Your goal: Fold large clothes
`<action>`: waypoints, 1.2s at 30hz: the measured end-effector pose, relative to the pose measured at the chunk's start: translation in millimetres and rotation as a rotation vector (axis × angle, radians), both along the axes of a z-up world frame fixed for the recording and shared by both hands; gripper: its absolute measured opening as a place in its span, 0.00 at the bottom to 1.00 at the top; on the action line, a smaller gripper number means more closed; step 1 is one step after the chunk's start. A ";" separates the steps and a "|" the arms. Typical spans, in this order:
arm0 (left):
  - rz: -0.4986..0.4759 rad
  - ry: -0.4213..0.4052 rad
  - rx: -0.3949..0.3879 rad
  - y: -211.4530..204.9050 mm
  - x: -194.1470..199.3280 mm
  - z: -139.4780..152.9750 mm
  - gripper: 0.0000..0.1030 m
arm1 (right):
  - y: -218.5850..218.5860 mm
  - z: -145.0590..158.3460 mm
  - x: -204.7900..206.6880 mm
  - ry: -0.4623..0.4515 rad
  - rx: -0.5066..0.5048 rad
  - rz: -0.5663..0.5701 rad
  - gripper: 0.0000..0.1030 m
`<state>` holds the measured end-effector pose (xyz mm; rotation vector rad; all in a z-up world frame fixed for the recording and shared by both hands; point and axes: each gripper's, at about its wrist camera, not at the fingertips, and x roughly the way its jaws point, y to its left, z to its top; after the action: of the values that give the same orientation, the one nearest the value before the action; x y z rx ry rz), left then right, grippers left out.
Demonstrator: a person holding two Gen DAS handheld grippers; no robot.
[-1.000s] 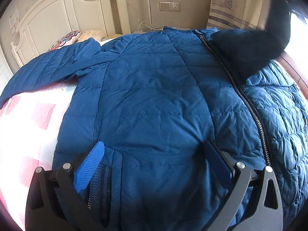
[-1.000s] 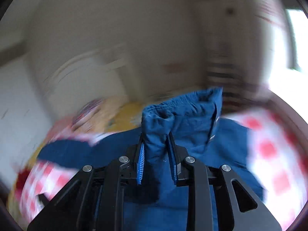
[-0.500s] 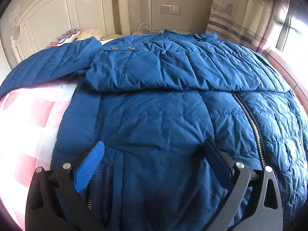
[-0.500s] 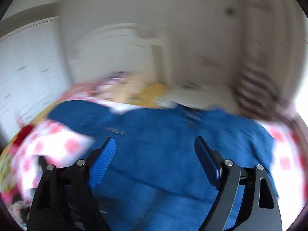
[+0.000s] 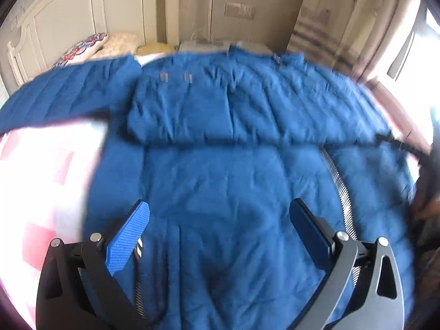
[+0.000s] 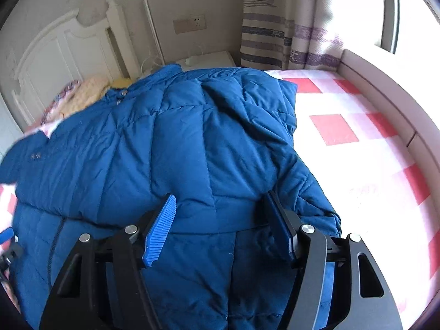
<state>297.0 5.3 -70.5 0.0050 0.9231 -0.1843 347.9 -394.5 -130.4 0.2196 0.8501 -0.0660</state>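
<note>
The big quilted blue puffer jacket (image 6: 170, 148) is spread across the bed, covering most of the pink-and-white checked bedsheet (image 6: 357, 137). One sleeve (image 5: 220, 115) is folded across the chest, lying as a thick band over the front, with a couple of small metal snaps (image 5: 176, 77) showing near its end. The other sleeve (image 5: 63, 93) sticks out flat toward the headboard side. The silver zipper (image 5: 339, 187) runs down the front, on the right in the left wrist view.

The right gripper (image 6: 220, 220) hangs over the lower edge of the folded sleeve, its jaws closing but spread on either side of the fabric, pads not pressing on anything as far as I can see. The left gripper (image 5: 220, 225) hovers over the jacket's lower front with jaws wide apart and nothing between them. That view is pretty smeared, so I can't say whether it brushes the cloth.

Further out there's the white panelled headboard (image 6: 55, 55), a patterned pillow (image 5: 85, 46) and a yellowish cushion (image 6: 88, 93) at the head of the bed, a wall socket (image 6: 189, 23), and a striped curtain (image 6: 275, 33) by the bright window (image 6: 412, 13).
</note>
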 end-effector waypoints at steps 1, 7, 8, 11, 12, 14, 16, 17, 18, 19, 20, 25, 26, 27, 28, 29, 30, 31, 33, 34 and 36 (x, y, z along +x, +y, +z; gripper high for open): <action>0.007 -0.024 0.015 -0.2 6.1 11.3 0.98 | -2.8 0.6 -0.3 -0.005 0.018 -0.008 0.57; 0.032 -0.051 0.135 -15.3 75.2 23.3 0.98 | -2.9 10.1 -3.5 -0.019 0.068 -0.040 0.51; 0.045 -0.040 0.152 -16.8 89.9 16.6 0.98 | -3.4 9.7 -3.6 -0.019 0.071 -0.041 0.51; 0.058 -0.010 0.162 -20.3 117.0 -6.5 0.98 | -4.9 9.8 -3.6 -0.021 0.079 -0.044 0.51; 0.061 -0.001 0.161 -20.5 120.6 -16.3 0.98 | -4.2 10.4 -3.9 -0.018 0.077 -0.044 0.51; 0.058 -0.033 0.176 -21.3 120.5 -33.3 0.98 | -1.6 13.4 -3.5 0.008 0.064 -0.038 0.51; 0.060 -0.040 0.177 -21.3 121.0 -32.5 0.98 | 3.0 23.9 -2.7 0.034 0.055 -0.029 0.52; 0.060 -0.037 0.173 -20.8 121.4 -33.2 0.98 | 4.8 28.8 -2.4 0.025 0.056 -0.022 0.52; 0.060 -0.036 0.177 -21.5 121.5 -34.0 0.98 | 9.4 42.0 0.5 -0.008 0.035 -0.010 0.52; 0.060 -0.036 0.179 -22.4 122.2 -34.0 0.98 | 14.1 52.0 4.5 -0.034 0.003 -0.004 0.52; 0.060 -0.035 0.181 -23.1 122.1 -34.5 0.98 | 19.5 61.8 10.6 -0.061 -0.041 0.002 0.52; 0.061 -0.038 0.181 -23.7 120.4 -35.8 0.98 | 38.7 72.7 81.9 -0.050 -0.168 0.033 0.57; 0.061 -0.038 0.180 -23.7 118.8 -35.2 0.98 | 37.1 62.4 99.9 -0.004 -0.172 0.026 0.57; 0.061 -0.038 0.178 -23.4 118.8 -35.2 0.98 | 34.9 48.3 114.6 0.059 -0.178 0.015 0.58; 0.061 -0.038 0.177 -22.7 118.8 -35.1 0.98 | 33.9 35.5 123.8 0.118 -0.179 0.006 0.60; 0.061 -0.038 0.175 -22.5 118.9 -35.0 0.98 | 31.9 21.8 131.9 0.170 -0.173 0.005 0.63; 0.061 -0.039 0.174 -22.3 119.0 -34.9 0.98 | 31.2 17.1 133.1 0.157 -0.176 0.003 0.67; 0.061 -0.039 0.173 -21.9 118.8 -34.9 0.98 | 32.0 17.6 133.2 0.164 -0.180 0.003 0.67; 0.061 -0.039 0.174 -22.1 118.9 -34.6 0.98 | 30.6 27.0 134.4 0.174 -0.155 -0.004 0.67; 0.061 -0.039 0.175 -22.1 119.7 -34.5 0.98 | 28.5 32.7 136.3 0.157 -0.145 -0.006 0.67; 0.061 -0.039 0.180 -22.2 118.6 -35.0 0.98 | 22.6 48.4 145.0 0.086 -0.151 -0.028 0.67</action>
<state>415.5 -16.9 -105.5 0.1460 0.8977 -0.0442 493.0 -371.8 -82.1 0.0873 0.9233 -0.1664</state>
